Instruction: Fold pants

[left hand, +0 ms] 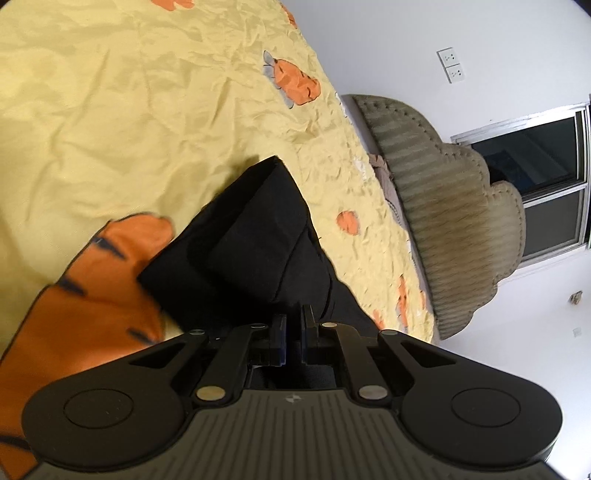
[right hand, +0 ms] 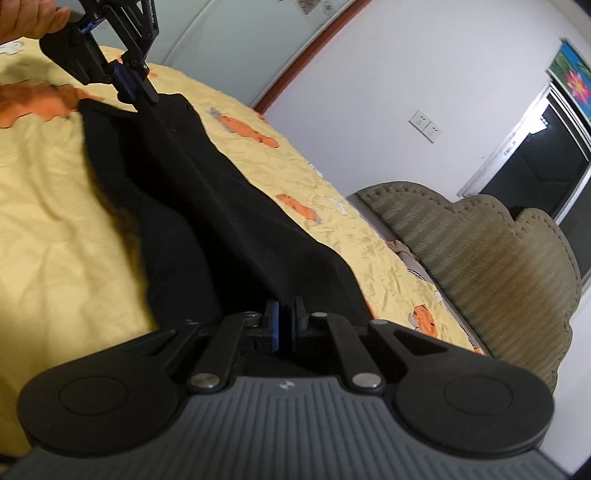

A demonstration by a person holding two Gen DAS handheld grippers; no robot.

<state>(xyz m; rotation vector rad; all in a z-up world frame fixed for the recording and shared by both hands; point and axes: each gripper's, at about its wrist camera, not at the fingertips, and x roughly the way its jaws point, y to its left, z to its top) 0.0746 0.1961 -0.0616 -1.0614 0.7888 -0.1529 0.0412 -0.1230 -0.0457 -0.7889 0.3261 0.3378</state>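
We cannot see the pinch points themselves: each gripper's own body hides where its fingers meet the black pants [right hand: 207, 206], and the far hem blurs in the left wrist view, yet the left gripper [right hand: 138, 92] and right gripper [right hand: 285, 314] are both clamped narrow on the cloth. The pants stretch between them along the yellow bedspread [right hand: 55, 206], nearer the padded headboard [right hand: 491, 251] than the open sheet, and a hand [right hand: 29, 20] is cut off at the frame corner. Away from the headboard the bedspread lies wide and bare; beyond it stand the window [right hand: 546, 147] and wall sockets [right hand: 425, 125].
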